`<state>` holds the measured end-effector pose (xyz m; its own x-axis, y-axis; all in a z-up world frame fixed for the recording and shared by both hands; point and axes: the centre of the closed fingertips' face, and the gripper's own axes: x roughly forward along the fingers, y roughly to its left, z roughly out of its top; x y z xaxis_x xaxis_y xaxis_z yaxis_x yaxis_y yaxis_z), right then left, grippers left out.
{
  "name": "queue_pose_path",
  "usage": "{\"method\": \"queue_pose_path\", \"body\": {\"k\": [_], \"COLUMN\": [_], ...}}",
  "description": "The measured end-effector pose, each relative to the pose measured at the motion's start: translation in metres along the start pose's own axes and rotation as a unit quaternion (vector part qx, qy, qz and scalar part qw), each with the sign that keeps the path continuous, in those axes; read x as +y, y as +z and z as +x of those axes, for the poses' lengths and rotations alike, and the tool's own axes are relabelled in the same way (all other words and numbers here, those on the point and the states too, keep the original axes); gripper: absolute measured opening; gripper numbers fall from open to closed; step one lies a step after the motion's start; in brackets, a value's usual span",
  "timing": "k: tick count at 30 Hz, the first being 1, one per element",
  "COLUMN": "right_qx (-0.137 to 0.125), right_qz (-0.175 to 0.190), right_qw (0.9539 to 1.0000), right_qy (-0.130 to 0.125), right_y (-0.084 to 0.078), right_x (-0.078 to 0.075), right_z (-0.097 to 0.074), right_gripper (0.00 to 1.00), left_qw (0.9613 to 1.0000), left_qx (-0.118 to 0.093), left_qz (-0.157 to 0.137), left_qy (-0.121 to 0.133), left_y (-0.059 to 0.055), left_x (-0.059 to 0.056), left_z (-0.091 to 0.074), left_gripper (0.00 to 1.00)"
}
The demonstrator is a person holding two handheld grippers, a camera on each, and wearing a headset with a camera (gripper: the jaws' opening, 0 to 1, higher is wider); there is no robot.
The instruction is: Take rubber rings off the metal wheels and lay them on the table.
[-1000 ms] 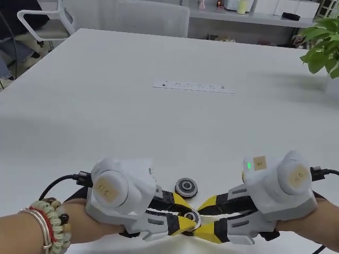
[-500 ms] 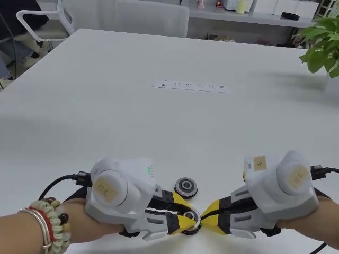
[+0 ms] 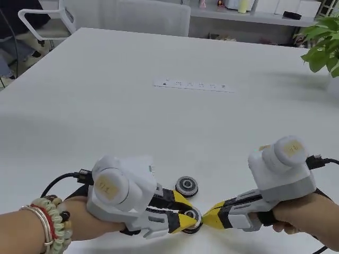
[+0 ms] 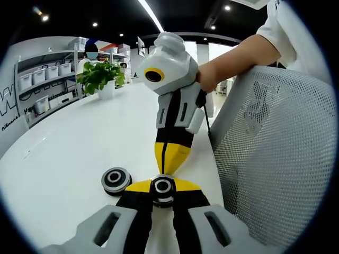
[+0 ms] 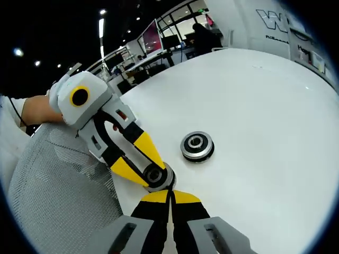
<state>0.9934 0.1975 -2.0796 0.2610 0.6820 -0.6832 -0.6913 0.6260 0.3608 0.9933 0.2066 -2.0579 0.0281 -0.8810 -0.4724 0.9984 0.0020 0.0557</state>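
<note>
A small metal wheel [image 3: 193, 216] with a dark rubber ring sits just above the table's near edge, and my left gripper [image 3: 186, 220] is shut on it. In the left gripper view the wheel [image 4: 162, 189] lies between the yellow jaw tips. My right gripper [image 3: 207, 220] comes in from the right, rolled on its side. Its jaws are pressed together at the wheel's rim [image 5: 157, 176], pinching the ring's edge. A second wheel [image 3: 187, 186] with its ring on lies flat on the table [image 3: 159, 127] just behind.
A white power strip [image 3: 193, 84] lies across the middle of the table. A green plant [image 3: 322, 42] stands at the far right corner. A mesh chair back [image 4: 270, 148] is close behind the near table edge. Chairs [image 3: 42, 24] stand at the far left.
My right gripper's jaws went from open to shut at the wheel's rim. It then rolled so its body stands higher. The left gripper and the second wheel have stayed put.
</note>
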Motion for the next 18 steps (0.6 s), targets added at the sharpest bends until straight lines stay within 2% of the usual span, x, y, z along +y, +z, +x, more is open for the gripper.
{"method": "queue_pose_path", "body": {"k": [2, 6, 9, 12, 15, 17, 18], "right_qx": [0.001, 0.018, 0.032, 0.032, 0.044, 0.044, 0.040], "right_qz": [-0.007, -0.014, -0.067, -0.078, -0.113, -0.108, -0.072], "right_qw": [1.0000, 0.9997, 0.9972, 0.9964, 0.9925, 0.9929, 0.9963], "right_qy": [-0.004, -0.011, -0.012, -0.013, -0.020, -0.022, -0.022], "right_y": [-0.0008, -0.0013, -0.0021, -0.0032, -0.0034, -0.0031, -0.0029], "right_x": [-0.0001, -0.0025, -0.0017, 0.0002, -0.0004, -0.0004, -0.0004], "right_z": [0.0018, 0.0018, 0.0024, 0.0023, 0.0028, 0.0031, 0.0025], "right_gripper": [0.00, 0.00, 0.00, 0.00, 0.00, 0.00, 0.00], "left_qw": [1.0000, 1.0000, 1.0000, 1.0000, 1.0000, 1.0000, 1.0000], "left_qx": [0.000, -0.001, -0.002, -0.003, -0.004, -0.004, -0.004], "left_qz": [0.000, 0.000, -0.001, -0.001, -0.004, -0.003, -0.004], "left_qy": [0.000, 0.000, 0.001, 0.000, 0.000, -0.001, -0.001], "left_y": [0.0000, 0.0001, 0.0002, -0.0001, -0.0001, -0.0002, -0.0003], "left_x": [0.0001, 0.0001, 0.0000, -0.0002, -0.0003, -0.0004, -0.0004], "left_z": [0.0001, 0.0004, 0.0007, 0.0006, 0.0005, 0.0005, 0.0003], "left_gripper": [0.08, 0.08, 0.08, 0.08, 0.08, 0.08, 0.08]}}
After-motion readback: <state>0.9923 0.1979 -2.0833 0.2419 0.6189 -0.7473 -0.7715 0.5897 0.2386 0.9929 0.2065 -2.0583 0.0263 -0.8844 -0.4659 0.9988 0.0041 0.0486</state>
